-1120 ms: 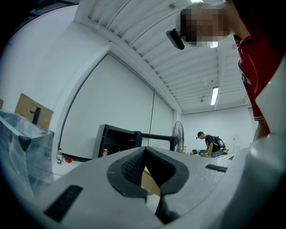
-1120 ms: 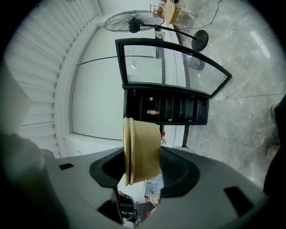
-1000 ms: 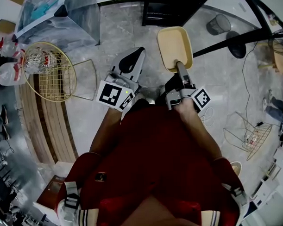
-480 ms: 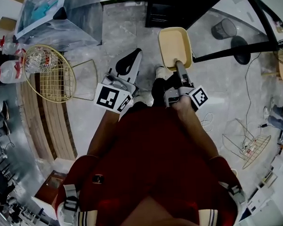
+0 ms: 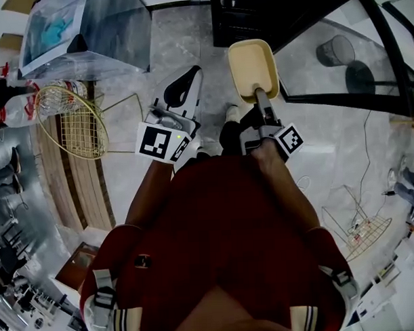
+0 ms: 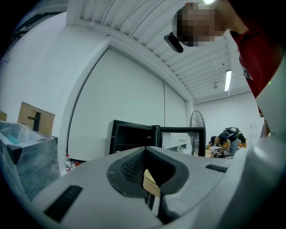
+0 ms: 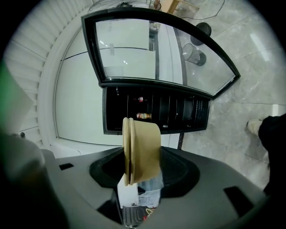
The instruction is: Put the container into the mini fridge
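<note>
Head view: two hand-held grippers, one container, one fridge. Right gripper (image 5: pixel 259 93) has its jaws clamped on the rim of the single beige, round-cornered rectangular plastic container (image 5: pixel 253 65); the container is held in the air above the grey marbled floor (image 5: pixel 189 33), just short of the black mini fridge (image 5: pixel 256 14) and not inside it. Left gripper (image 5: pixel 194 77) sits just beside it, jaws drawn together on nothing.

The fridge's one glass door (image 5: pixel 339 68), black-framed, stands open to the right; a grey bin (image 5: pixel 335 52) shows through the pane. Two gold wire baskets: one (image 5: pixel 73 118) resting on the slatted wooden bench (image 5: pixel 65 180) at left, one (image 5: pixel 361 224) on the floor at lower right. One clear plastic bottle with a red cap (image 5: pixel 15 112) lies beside the bench basket; a clear plastic-wrapped bundle (image 5: pixel 80 30) sits behind.

Right gripper view: right gripper (image 7: pixel 134 188) carries the container (image 7: pixel 140 150) edge-on, smooth-walled with a doubled lip; the fridge's dark shelved interior (image 7: pixel 156 114) lies directly beyond, the door (image 7: pixel 156 49) alongside; one small item on a shelf, too small to identify.

Left gripper view: left gripper (image 6: pixel 152 197) with matt grey jaws; the fridge (image 6: pixel 132 138) ahead; one pedestal fan (image 6: pixel 198 129); one cardboard box (image 6: pixel 35 118).
</note>
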Tool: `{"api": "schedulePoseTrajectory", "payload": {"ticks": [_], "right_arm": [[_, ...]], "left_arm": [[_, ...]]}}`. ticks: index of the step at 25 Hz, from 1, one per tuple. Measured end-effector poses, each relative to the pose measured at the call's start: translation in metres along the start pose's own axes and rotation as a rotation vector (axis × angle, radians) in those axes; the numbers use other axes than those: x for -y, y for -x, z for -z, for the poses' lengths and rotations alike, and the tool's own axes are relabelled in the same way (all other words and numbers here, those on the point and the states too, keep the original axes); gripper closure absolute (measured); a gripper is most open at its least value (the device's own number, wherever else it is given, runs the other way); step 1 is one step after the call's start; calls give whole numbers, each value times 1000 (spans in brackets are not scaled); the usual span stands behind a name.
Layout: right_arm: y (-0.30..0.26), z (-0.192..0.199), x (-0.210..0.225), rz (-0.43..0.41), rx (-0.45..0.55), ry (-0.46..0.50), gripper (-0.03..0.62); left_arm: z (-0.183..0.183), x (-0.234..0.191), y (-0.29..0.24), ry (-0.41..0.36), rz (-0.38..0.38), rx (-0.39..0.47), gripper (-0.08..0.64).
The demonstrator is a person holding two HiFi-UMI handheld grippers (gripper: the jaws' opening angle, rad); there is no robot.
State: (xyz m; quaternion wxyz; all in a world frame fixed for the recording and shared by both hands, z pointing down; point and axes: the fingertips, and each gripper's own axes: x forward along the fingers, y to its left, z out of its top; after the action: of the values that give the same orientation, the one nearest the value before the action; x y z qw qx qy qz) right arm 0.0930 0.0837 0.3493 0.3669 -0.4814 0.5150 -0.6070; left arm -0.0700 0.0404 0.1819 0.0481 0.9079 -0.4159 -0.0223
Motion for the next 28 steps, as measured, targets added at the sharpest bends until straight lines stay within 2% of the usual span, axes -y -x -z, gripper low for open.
{"api": "schedulePoseTrajectory", "payload": {"ticks": [6, 13, 20, 28], "right_arm": [[-35, -46, 14, 42, -42, 2, 384], [-76, -81, 34, 81, -84, 30, 384], [-99, -90, 55, 138, -75, 25, 385], [-133, -88, 91, 191, -33, 36, 385]], "left_arm": [[8, -4, -58, -20, -37, -33, 552], [17, -22, -100, -27, -86, -51, 552], [29, -36, -116, -20, -97, -66, 552], [59, -62, -133, -7, -69, -86, 552]]}}
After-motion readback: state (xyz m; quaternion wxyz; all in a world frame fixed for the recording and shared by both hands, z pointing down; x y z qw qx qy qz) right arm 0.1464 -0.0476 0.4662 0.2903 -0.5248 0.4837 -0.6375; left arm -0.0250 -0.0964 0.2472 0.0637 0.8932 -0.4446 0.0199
